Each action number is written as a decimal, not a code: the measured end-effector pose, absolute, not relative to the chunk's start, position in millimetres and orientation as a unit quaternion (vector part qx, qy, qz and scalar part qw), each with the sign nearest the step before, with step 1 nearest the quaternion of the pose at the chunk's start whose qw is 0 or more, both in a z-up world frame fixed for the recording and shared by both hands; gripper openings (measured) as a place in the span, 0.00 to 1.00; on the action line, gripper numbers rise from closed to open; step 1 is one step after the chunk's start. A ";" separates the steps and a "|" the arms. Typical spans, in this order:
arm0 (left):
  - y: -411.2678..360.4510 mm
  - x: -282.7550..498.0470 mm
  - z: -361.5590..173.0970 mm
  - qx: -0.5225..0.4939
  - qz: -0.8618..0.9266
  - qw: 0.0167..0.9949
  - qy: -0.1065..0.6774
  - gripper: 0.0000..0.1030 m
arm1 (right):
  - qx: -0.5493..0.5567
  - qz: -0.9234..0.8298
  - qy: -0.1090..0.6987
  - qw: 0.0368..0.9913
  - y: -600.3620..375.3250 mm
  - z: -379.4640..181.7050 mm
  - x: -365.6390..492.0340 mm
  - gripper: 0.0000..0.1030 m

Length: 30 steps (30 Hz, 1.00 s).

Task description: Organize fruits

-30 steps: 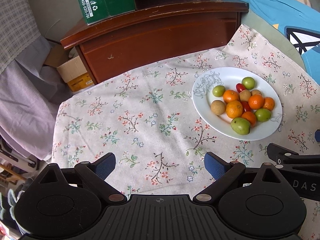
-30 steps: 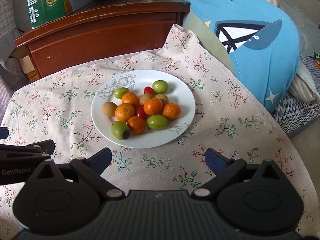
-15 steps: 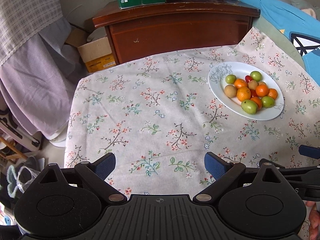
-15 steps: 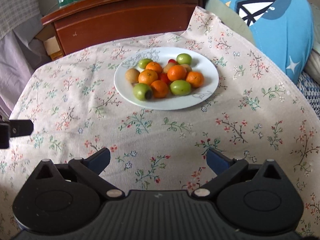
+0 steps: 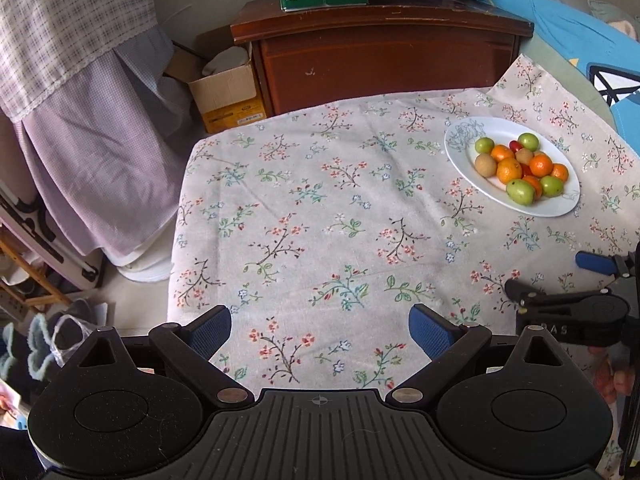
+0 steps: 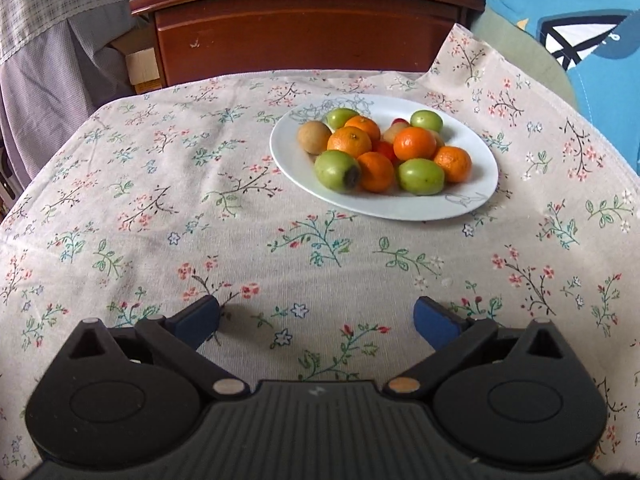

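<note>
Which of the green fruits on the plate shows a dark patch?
The green fruit at the front-left of the pile on the white plate, nearest the right gripper; the other three green ones look unmarked.

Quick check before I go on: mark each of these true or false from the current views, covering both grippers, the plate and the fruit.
1. Both grippers are open and hold nothing. True: the left gripper and right gripper have their jaws spread over the tablecloth.
2. All the fruit sits on the white plate. True.
3. The plate holds only oranges. False: there are oranges, green fruits, a brown fruit and small red ones.
4. The plate lies between the left gripper's fingers. False: it lies far ahead and to the right.
5. A green fruit lies loose on the cloth. False: none does.
</note>
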State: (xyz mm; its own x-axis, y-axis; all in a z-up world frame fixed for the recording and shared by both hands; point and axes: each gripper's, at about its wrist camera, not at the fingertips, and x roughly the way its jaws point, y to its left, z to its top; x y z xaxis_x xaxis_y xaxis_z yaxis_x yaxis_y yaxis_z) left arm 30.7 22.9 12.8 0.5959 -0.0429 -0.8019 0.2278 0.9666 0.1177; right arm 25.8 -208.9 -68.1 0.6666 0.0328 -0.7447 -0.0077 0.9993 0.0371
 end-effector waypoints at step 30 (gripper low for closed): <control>30.1 -21.0 70.6 0.047 -0.082 0.896 0.433 0.94 | 0.019 0.021 0.364 0.931 -208.3 -75.0 33.3 1.00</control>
